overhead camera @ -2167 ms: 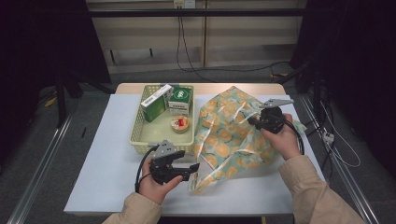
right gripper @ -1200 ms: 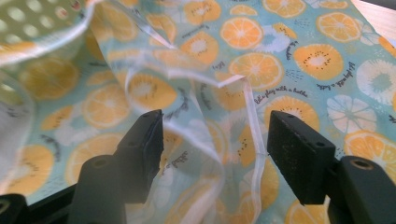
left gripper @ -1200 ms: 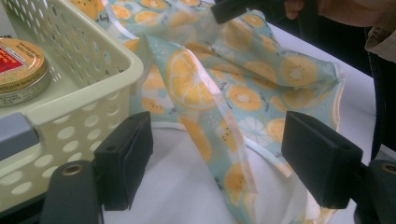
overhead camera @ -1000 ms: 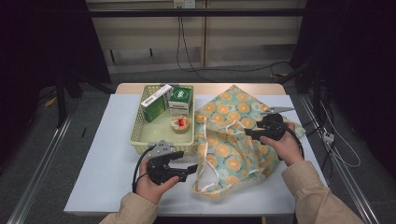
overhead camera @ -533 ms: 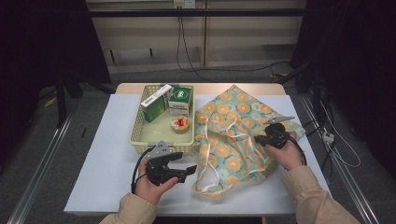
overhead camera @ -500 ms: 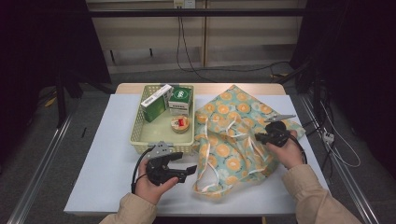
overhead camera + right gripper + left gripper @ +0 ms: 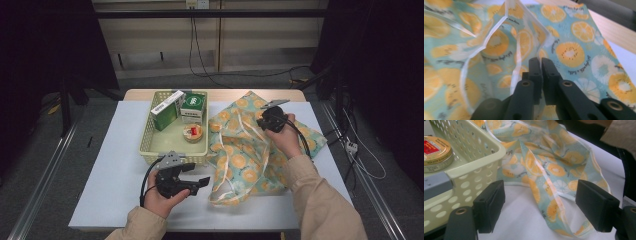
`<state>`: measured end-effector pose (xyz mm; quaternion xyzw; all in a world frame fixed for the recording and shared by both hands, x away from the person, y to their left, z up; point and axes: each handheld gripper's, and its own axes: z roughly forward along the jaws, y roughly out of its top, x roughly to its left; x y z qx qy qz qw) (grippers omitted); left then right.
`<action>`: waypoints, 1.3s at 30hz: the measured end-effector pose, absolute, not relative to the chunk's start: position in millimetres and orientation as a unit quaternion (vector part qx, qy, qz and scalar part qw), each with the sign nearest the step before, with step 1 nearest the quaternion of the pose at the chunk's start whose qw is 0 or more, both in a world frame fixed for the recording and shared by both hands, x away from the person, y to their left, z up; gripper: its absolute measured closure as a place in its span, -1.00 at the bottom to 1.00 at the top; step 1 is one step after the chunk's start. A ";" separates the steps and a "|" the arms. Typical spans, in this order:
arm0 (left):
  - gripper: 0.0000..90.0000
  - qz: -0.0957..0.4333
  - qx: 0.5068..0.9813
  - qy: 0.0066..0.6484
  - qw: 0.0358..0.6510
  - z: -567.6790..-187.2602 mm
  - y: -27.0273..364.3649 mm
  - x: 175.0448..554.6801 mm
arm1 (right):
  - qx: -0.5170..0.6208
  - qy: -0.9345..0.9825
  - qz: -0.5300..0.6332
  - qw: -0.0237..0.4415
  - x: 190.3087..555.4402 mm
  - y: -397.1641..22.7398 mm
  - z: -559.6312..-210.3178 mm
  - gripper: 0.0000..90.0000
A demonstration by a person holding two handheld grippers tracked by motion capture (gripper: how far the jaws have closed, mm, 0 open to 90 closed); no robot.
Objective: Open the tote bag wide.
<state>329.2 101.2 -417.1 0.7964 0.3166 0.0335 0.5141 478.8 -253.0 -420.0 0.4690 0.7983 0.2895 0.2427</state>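
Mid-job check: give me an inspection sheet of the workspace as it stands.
Surface: white table, bare at the front left.
Job's things: orange-print cloth bag lies crumpled on the right half, mouth loose.
Clutter: pale green basket holds two green boxes and a round tin.
Grippers: left tool open, beside the basket, holding nothing. Right tool on the bag, jaws almost together after just closing; I cannot tell whether cloth is pinched.
Cables: one trails from each tool; more on the floor.
Surroundings: dark curtains, floor rails.
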 end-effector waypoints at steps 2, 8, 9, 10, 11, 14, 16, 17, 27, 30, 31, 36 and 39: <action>-0.47 0.033 0.796 0.318 0.513 -417.4 102.2 329.4 | 0.481 0.794 0.280 0.242 479.9 -254.7 -426.2 0.62; -0.49 0.031 0.795 0.319 0.515 -418.7 101.0 330.5 | 0.480 0.788 0.298 0.245 462.7 -254.2 -410.1 0.02; -0.49 0.031 0.796 0.319 0.514 -418.3 100.6 330.2 | 0.473 0.788 0.307 0.247 457.6 -252.4 -405.4 0.00; -0.49 0.031 0.796 0.318 0.514 -417.9 100.3 329.8 | 0.463 0.789 0.318 0.249 451.8 -249.8 -401.4 0.01; -0.49 0.032 0.795 0.318 0.516 -417.5 99.9 329.2 | 0.456 0.789 0.327 0.251 446.0 -246.5 -398.2 -0.04; -0.49 0.033 0.796 0.315 0.516 -416.3 100.2 328.6 | 0.435 0.796 0.344 0.241 430.3 -235.1 -395.3 -0.03; -0.50 0.034 0.795 0.315 0.517 -415.7 100.9 328.4 | 0.420 0.806 0.350 0.228 422.1 -227.4 -399.6 -0.01; -0.50 0.035 0.794 0.315 0.519 -415.7 101.4 328.3 | 0.414 0.812 0.347 0.222 418.9 -224.0 -403.7 -0.06; -0.50 0.032 0.795 0.315 0.517 -416.5 101.9 328.7 | 0.426 0.832 0.288 0.207 408.8 -219.3 -452.6 -0.48; -0.50 0.032 0.794 0.316 0.518 -416.2 102.6 329.2 | 0.440 0.823 0.301 0.197 409.5 -222.0 -457.0 -0.35; -0.50 0.032 0.794 0.317 0.518 -416.0 102.8 329.4 | 0.447 0.818 0.302 0.198 410.2 -223.8 -457.1 -0.24; -0.51 0.034 0.793 0.316 0.519 -413.9 105.0 330.4 | 0.459 0.806 0.318 0.194 417.8 -238.9 -457.0 0.75; -0.53 0.035 0.792 0.318 0.520 -411.3 107.5 331.6 | 0.465 0.804 0.313 0.199 422.0 -247.1 -454.2 0.98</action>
